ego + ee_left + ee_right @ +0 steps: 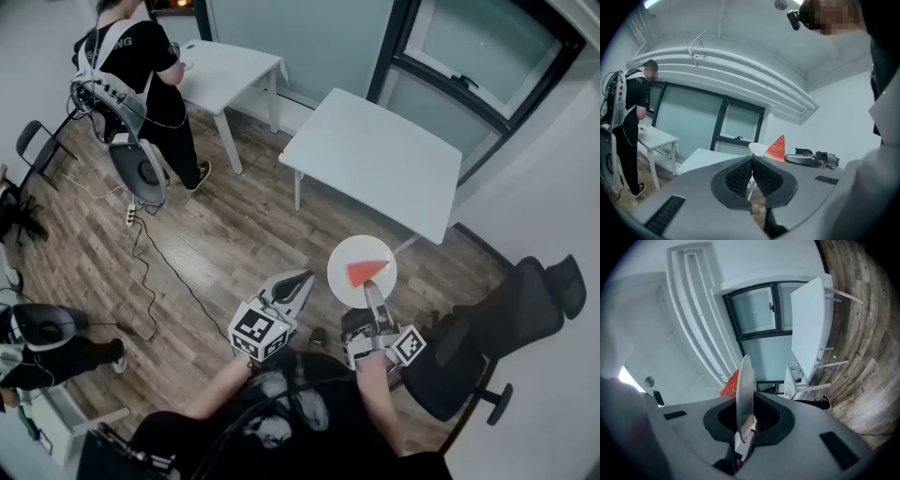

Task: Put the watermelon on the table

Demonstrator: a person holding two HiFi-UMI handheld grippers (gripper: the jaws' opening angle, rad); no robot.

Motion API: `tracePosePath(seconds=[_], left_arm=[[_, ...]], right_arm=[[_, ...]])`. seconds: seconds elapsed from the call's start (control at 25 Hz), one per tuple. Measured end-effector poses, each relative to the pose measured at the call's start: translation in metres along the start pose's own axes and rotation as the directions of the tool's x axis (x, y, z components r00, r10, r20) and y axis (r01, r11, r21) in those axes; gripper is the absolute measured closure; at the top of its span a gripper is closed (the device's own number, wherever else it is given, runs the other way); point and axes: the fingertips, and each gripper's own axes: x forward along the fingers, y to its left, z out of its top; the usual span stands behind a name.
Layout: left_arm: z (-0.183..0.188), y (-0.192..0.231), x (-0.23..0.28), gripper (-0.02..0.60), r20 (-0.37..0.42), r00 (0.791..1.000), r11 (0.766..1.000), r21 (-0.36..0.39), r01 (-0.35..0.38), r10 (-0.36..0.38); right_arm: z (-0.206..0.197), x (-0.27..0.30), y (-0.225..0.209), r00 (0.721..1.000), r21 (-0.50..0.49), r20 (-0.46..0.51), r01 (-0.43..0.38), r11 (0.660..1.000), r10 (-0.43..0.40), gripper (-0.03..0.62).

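A red wedge of watermelon lies on a small round white plate. My right gripper is shut on the plate's near rim and holds it in the air above the wooden floor, short of the white table. In the right gripper view the plate stands edge-on between the jaws, the watermelon on its left side. My left gripper is shut with nothing in it, just left of the plate. The left gripper view shows its closed pads, with the watermelon beyond.
A second white table stands at the back left with a person beside it. A black office chair is close on my right. Cables trail over the floor at left, near another seated person.
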Motion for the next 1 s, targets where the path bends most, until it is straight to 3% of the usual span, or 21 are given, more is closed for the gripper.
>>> tracePosePath(seconds=[0.44, 0.72, 0.8, 1.0], left_arm=[[-0.019, -0.014, 0.007, 0.577, -0.030, 1.000, 1.000, 0.012, -0.003, 0.004], [-0.016, -0.024, 0.032, 0.577, -0.019, 1.000, 1.000, -0.005, -0.013, 0.012], [-0.017, -0.028, 0.040, 0.577, -0.017, 1.000, 1.000, -0.010, -0.019, 0.019], [-0.022, -0.037, 0.050, 0.577, -0.060, 0.997, 0.999, 0.035, -0.042, 0.044]], right_arm=[[0.006, -0.015, -0.003, 0.999, -0.010, -0.026, -0.030, 0.999, 0.030, 0.559], [0.029, -0.010, 0.027, 0.989, -0.097, -0.087, -0.127, 0.987, 0.119, 0.559], [0.033, -0.011, 0.024, 0.988, -0.084, -0.109, -0.117, 0.990, 0.107, 0.559], [0.053, 0.000, 0.022, 0.978, -0.111, -0.142, -0.171, 0.979, 0.154, 0.559]])
